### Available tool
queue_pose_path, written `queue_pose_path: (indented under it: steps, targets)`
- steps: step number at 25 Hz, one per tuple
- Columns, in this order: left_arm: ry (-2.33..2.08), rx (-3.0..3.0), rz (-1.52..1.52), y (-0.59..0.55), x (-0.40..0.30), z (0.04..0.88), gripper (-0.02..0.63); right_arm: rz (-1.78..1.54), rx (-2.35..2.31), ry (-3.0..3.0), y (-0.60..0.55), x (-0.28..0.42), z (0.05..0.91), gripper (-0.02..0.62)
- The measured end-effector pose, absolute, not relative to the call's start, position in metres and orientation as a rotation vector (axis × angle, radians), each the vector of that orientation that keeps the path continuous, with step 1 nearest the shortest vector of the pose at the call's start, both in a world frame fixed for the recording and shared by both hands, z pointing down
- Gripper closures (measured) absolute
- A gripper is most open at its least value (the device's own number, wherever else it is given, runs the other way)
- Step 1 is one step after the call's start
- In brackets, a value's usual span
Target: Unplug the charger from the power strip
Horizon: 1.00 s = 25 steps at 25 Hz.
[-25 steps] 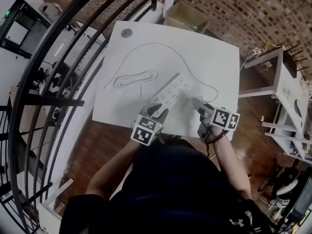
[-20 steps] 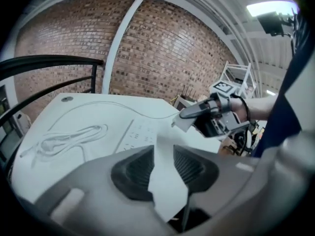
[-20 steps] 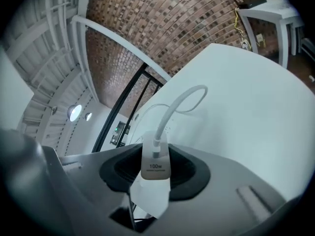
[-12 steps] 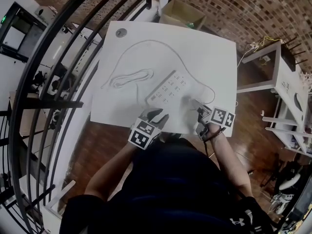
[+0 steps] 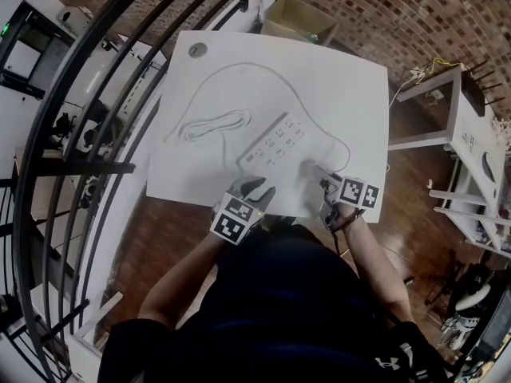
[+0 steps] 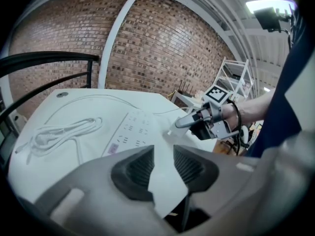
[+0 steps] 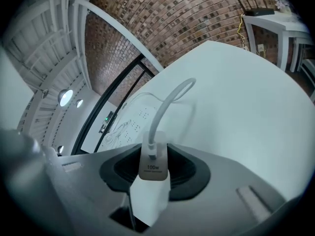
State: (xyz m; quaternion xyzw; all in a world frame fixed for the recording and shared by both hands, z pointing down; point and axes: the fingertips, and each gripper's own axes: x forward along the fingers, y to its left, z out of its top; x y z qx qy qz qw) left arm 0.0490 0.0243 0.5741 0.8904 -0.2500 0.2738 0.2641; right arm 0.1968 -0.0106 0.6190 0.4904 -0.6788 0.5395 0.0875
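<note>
A white power strip [image 5: 275, 144] lies slantwise in the middle of the white table [image 5: 351, 86]; it also shows in the left gripper view [image 6: 130, 134]. My right gripper [image 5: 321, 175] hovers by the table's near right edge, shut on the white charger [image 7: 151, 183]. The charger's white cable [image 7: 165, 104] arcs up out of it and away over the table. The charger is clear of the strip. My left gripper [image 5: 254, 188] stands open near the strip's near end with nothing between its pads [image 6: 135, 170]. From there I see the right gripper [image 6: 183, 124] to the right.
A coiled white cord [image 5: 209, 126] lies left of the strip, with one strand looping round the far side of the table. A cardboard box [image 5: 299, 24] sits beyond the far edge. Black railing [image 5: 104, 94] runs along the left, and white furniture [image 5: 471, 126] stands at the right.
My right gripper has sunk toward the table's near edge with the charger in it. My left gripper has drawn back a little from the strip's near end.
</note>
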Motion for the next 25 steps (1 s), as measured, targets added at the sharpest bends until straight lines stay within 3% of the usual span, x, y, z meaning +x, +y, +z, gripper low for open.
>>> queue_pose_path:
  steps: [6,10,25]
  targets:
    - [-0.679,2.404,0.756,0.027,0.052,0.578,0.48,1.512,1.441,-2.026,-0.008,0.199,0.624,0.444]
    - [-0.676,2.406,0.756,0.025,0.051,0.579,0.48,1.482,1.442,-2.011,-0.01,0.199,0.624,0.387]
    - [-0.644,2.423,0.779,0.021,0.068,0.574,0.48,1.321,1.59,-1.764,0.01,0.252,0.628,0.331]
